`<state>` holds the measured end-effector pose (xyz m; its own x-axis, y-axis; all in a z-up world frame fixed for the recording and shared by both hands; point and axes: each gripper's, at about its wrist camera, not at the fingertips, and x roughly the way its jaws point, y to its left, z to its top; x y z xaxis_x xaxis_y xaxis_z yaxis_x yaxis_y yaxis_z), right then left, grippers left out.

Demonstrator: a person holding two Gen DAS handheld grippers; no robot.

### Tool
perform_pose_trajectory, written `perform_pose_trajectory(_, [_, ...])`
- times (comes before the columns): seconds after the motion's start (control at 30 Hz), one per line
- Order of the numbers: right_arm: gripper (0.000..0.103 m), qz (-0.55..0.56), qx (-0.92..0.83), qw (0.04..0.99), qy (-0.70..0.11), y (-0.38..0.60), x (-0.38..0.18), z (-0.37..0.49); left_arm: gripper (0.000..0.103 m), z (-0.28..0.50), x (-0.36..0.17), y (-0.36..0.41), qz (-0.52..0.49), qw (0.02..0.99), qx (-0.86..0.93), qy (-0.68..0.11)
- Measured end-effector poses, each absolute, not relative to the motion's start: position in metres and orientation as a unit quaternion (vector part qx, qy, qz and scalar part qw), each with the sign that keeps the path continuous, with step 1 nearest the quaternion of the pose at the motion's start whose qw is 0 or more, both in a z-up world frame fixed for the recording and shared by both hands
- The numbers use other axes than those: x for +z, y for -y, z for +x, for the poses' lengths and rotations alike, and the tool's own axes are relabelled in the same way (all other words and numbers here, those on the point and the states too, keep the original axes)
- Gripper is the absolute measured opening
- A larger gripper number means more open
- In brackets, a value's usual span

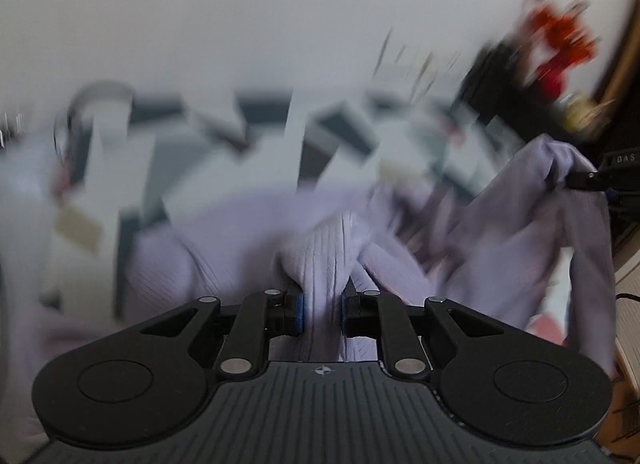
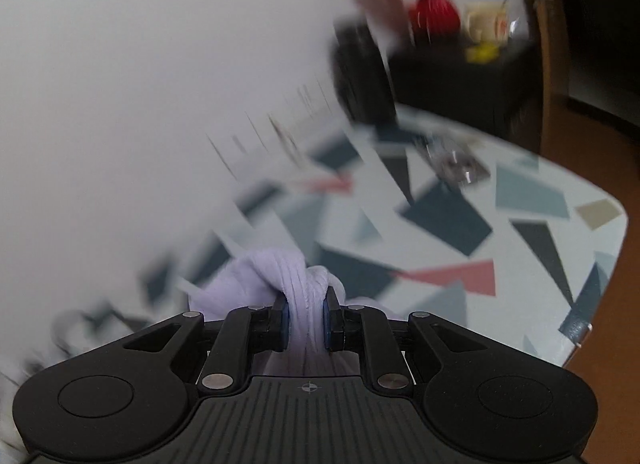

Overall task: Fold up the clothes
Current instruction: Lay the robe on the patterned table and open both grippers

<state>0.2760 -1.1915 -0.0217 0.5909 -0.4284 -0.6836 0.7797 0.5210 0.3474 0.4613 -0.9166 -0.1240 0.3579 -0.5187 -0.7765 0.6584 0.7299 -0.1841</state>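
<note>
A pale lilac ribbed garment [image 1: 320,252] hangs bunched between both grippers above a table with a geometric-patterned cloth [image 2: 532,200]. My left gripper [image 1: 323,312] is shut on a fold of the lilac fabric, which bulges up out of its blue pads. In the left wrist view the garment stretches across to the right, where the tip of the right gripper [image 1: 576,180] pinches another corner. In the right wrist view my right gripper [image 2: 306,320] is shut on a gathered wad of the same garment [image 2: 280,272]. Both views are smeared by fast motion.
A red vase with orange flowers [image 2: 434,12] and a cream mug [image 2: 486,24] stand on a dark cabinet [image 2: 460,84] past the table's far end. A white wall runs behind the table. The rounded table edge [image 2: 604,284] meets brown floor at right.
</note>
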Motion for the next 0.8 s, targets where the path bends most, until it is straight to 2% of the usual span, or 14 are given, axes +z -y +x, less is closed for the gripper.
perform_pose_trajectory(0.07, [0.015,0.311,-0.369,0.818,-0.314,1.218,-0.059,0.304,0.017,0.463,-0.140,0.931,0.094,0.817,-0.327,-0.466])
perform_pose_trajectory(0.13, [0.016,0.346,-0.356,0.799,-0.339,1.252,-0.089,0.315,0.017,0.467,-0.147,0.946,0.095,0.815,-0.301,-0.487])
perform_pose_trajectory(0.2, [0.016,0.391,-0.342,0.777,-0.355,1.285,-0.116,0.328,0.017,0.474,-0.138,0.964,0.091,0.819,-0.277,-0.494])
perform_pose_trajectory(0.27, [0.015,0.405,-0.329,0.776,-0.354,1.303,-0.118,0.338,0.016,0.491,-0.121,0.980,0.091,0.830,-0.257,-0.487])
perform_pose_trajectory(0.57, [0.014,0.449,-0.279,0.823,-0.210,1.352,-0.046,0.365,0.016,0.529,-0.016,0.986,0.032,0.934,-0.190,-0.302])
perform_pose_trajectory(0.67, [0.014,0.475,-0.261,0.823,-0.170,1.356,-0.023,0.355,0.016,0.518,0.010,0.972,0.016,0.945,-0.190,-0.268])
perform_pose_trajectory(0.8, [0.014,0.479,-0.266,0.825,-0.137,1.337,-0.005,0.320,0.016,0.477,0.015,0.949,0.026,0.946,-0.207,-0.246])
